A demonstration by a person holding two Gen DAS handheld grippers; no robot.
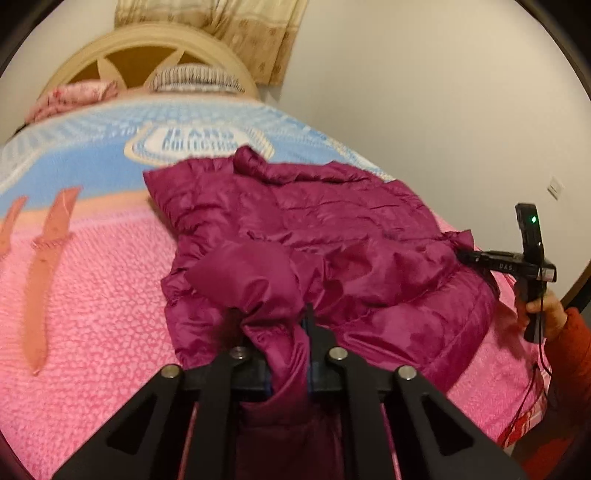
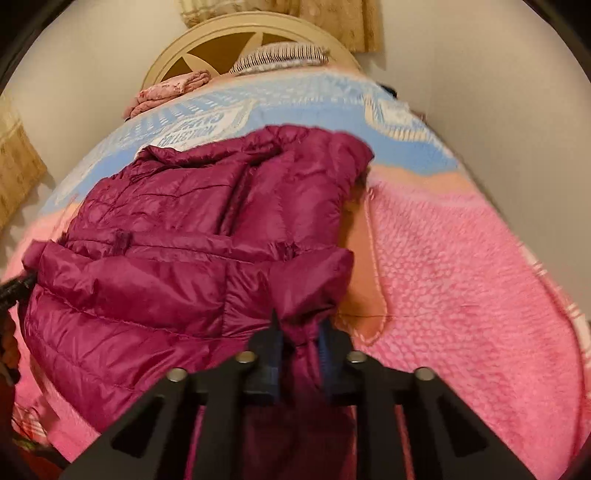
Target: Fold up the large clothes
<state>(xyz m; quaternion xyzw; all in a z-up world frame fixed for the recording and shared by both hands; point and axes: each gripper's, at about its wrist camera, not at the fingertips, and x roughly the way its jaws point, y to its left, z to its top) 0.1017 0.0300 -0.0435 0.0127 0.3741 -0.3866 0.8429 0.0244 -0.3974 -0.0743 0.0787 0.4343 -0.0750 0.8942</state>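
A magenta puffer jacket [image 1: 317, 236] lies crumpled on the bed, seen also in the right wrist view [image 2: 192, 236]. My left gripper [image 1: 275, 325] is shut on a bunched fold of the jacket at its near edge. My right gripper [image 2: 301, 332] is shut on another bunched fold of the jacket. In the left wrist view the right gripper [image 1: 465, 254] shows at the jacket's right edge, pinching the fabric, held by a hand in an orange sleeve. The left gripper's tip [image 2: 18, 284] shows at the jacket's left edge in the right wrist view.
The jacket rests on a pink and blue blanket [image 1: 92, 295] covering the bed. A cream headboard [image 1: 147, 48] with pillows [image 1: 195, 77] stands at the far end. A white wall [image 1: 424, 92] runs along the right side, a curtain [image 1: 243, 26] behind.
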